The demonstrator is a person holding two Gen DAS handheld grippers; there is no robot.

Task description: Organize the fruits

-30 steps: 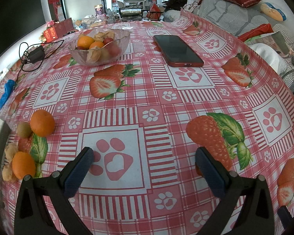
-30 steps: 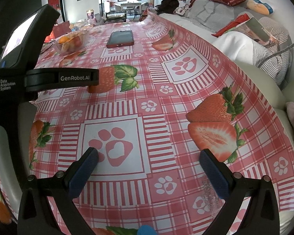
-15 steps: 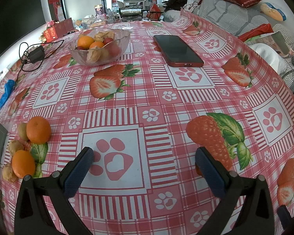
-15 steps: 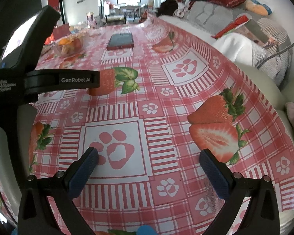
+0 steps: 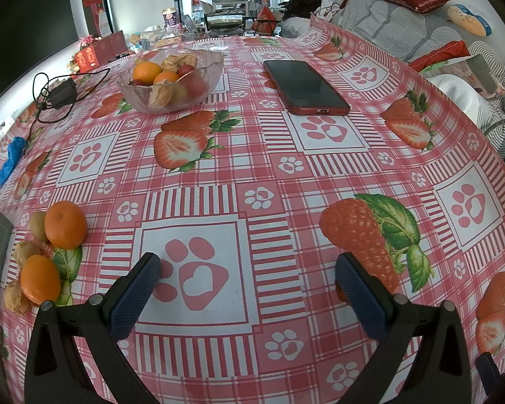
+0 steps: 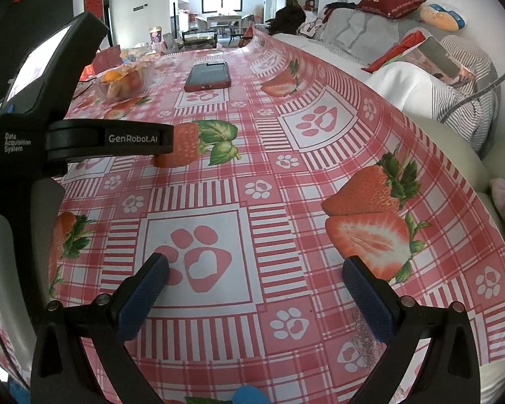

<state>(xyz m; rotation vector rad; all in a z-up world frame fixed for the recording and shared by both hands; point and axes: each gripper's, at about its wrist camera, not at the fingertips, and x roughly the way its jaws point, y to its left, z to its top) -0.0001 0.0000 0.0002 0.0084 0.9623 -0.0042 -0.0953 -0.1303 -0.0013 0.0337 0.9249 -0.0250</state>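
Tablecloth [image 6: 286,181]; "GenRobot.AI" left gripper [image 6: 133,139]

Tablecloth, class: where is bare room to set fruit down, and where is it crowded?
Free: the wide stretch between the left gripper, glass bowl and phone, and the cloth before the right gripper. Crowded: the near-left edge, where the loose oranges and small fruits cluster.
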